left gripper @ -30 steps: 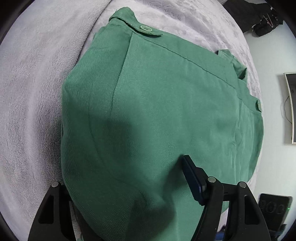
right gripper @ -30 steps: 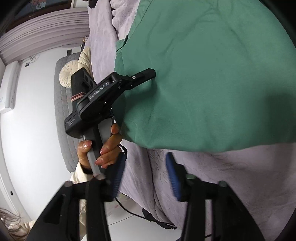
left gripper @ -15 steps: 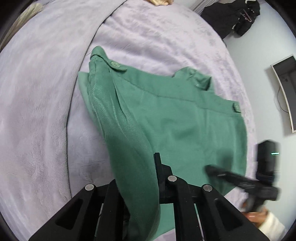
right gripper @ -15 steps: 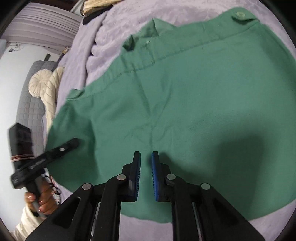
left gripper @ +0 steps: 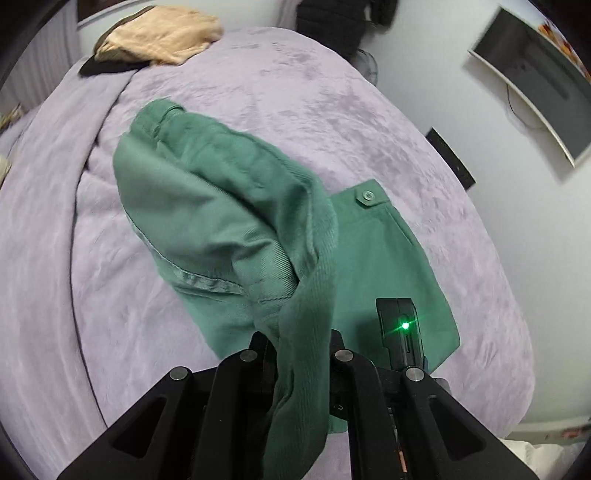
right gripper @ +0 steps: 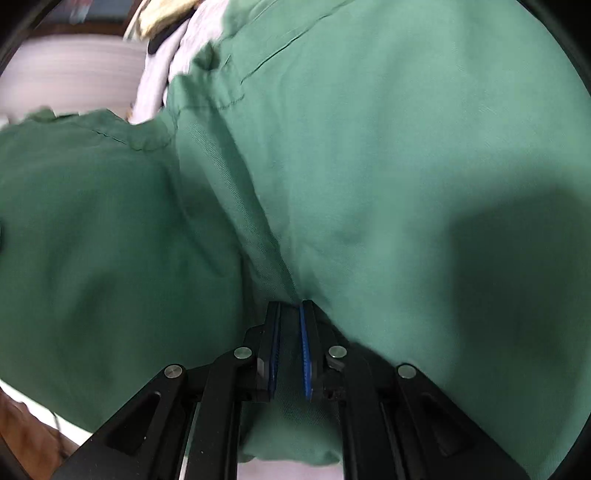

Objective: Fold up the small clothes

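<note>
A green pair of small shorts lies on a lilac bedspread. My left gripper is shut on the shorts' left edge and holds it lifted and swung over toward the right half, which lies flat with a button tab. My right gripper has its blue pads nearly closed on a ridge of the green shorts near the middle of the lower edge. Its body with a green light shows in the left wrist view.
A beige and black pile of clothes lies at the bed's far end. Dark garments hang by the white wall, with a monitor to the right. The bed's right edge drops off near the shorts.
My left gripper has lifted the left half of the shorts and carried it over toward the right half. My right gripper has moved in low and closed on the fabric's lower middle.
</note>
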`<state>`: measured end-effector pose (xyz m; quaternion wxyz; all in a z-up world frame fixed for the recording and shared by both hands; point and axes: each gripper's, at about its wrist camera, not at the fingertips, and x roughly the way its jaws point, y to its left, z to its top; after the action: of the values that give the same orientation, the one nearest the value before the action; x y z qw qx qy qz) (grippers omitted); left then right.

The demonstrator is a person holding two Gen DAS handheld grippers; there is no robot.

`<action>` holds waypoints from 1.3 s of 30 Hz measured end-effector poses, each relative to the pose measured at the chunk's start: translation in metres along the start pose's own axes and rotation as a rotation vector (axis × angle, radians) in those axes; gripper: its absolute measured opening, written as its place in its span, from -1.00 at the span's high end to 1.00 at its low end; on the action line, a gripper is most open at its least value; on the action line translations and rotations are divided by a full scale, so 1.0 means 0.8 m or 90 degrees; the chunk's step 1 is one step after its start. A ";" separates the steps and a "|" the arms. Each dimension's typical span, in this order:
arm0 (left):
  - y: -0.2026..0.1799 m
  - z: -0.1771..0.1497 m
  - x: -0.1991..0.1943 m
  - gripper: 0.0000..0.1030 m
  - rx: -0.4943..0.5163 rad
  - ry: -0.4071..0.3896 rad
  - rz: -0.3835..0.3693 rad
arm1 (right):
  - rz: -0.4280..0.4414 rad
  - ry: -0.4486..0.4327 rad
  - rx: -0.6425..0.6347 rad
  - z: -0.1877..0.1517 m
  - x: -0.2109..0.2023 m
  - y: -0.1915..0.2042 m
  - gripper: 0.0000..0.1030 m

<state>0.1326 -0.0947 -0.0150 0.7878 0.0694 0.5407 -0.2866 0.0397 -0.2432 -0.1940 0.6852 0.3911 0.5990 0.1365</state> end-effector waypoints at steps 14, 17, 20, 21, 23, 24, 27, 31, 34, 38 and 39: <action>-0.192 -0.007 0.149 0.78 0.174 0.099 0.034 | 0.146 -0.125 0.169 -0.008 -0.196 -0.189 0.67; -0.196 -0.011 0.144 0.78 0.175 0.090 0.041 | 0.172 -0.121 0.194 -0.002 -0.186 -0.205 0.67; -0.202 -0.012 0.112 0.77 0.186 0.037 0.042 | 0.207 -0.126 0.215 0.015 -0.182 -0.212 0.65; -0.203 -0.012 0.099 0.77 0.183 0.022 0.042 | 0.218 -0.127 0.221 0.016 -0.182 -0.215 0.58; -0.198 -0.010 0.079 0.47 0.168 0.008 0.020 | 0.251 -0.130 0.235 0.019 -0.184 -0.217 0.29; -0.193 -0.011 0.067 -0.23 0.156 -0.005 0.010 | 0.277 -0.137 0.243 0.019 -0.185 -0.217 -0.04; -0.168 -0.013 0.021 -0.99 0.108 -0.097 0.013 | 0.335 -0.159 0.249 0.023 -0.187 -0.207 -0.55; -0.115 -0.008 0.002 -0.99 0.040 -0.090 0.031 | 0.365 -0.149 0.242 0.044 -0.188 -0.186 -0.60; -0.054 -0.009 0.009 -0.99 -0.034 -0.083 0.089 | 0.346 -0.122 0.212 0.064 -0.184 -0.157 -0.61; 0.028 -0.028 0.054 -0.99 -0.109 -0.023 0.181 | 0.272 -0.071 0.148 0.095 -0.171 -0.122 -0.63; 0.042 -0.035 0.066 -0.99 -0.122 -0.006 0.191 | 0.238 -0.053 0.122 0.103 -0.165 -0.108 -0.63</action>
<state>0.1410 -0.0752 -0.0804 0.8271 0.0722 0.5457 -0.1132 0.0595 -0.4171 -0.1623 0.6317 0.5643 0.4973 0.1877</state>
